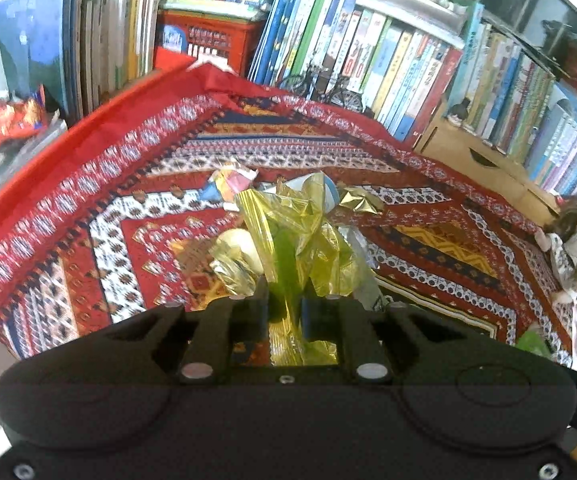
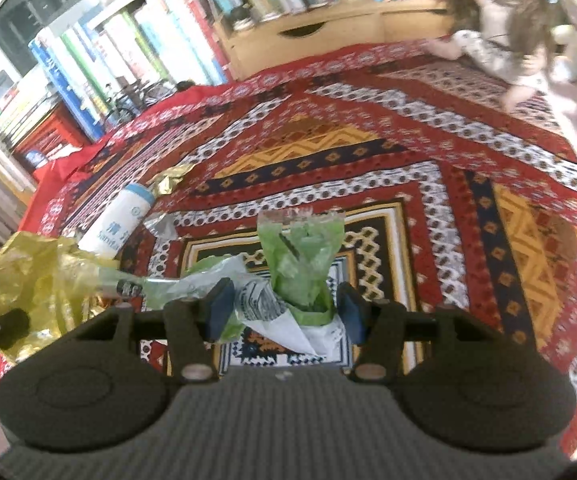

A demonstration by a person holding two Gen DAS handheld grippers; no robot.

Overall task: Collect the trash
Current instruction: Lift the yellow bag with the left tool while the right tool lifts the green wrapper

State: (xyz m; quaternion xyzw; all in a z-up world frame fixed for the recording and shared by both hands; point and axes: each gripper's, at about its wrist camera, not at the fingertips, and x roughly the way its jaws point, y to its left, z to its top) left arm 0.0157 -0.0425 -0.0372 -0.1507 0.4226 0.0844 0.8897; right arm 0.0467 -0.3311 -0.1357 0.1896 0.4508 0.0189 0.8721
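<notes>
Yellow cellophane [image 1: 288, 236], crinkled and see-through, bunches up at the centre of the left wrist view, pinched near its base by the left gripper [image 1: 284, 312], whose jaws are pressed almost together on the film. The patterned red cloth [image 1: 108, 216] covers the surface behind it, and more litter lies at mid-frame: a crumpled coloured wrapper [image 1: 228, 184] to the left and a gold foil scrap [image 1: 360, 200] to the right.

In the right wrist view the same yellow film shows at the lower left, with a white bottle [image 2: 120, 220] lying on the cloth just above it. At centre, the right gripper [image 2: 284, 312] stands about half spread around a green plastic wrapper [image 2: 300, 256] bundled with white printed paper [image 2: 272, 312]; whether the pads truly press on the bundle I cannot tell.

Judging from this, the step is carrying both loads off to a bin. Doing it well means keeping the left pinch firm, since thin film slips, and tightening the right gripper before moving on, as the loose paper could drop out.
</notes>
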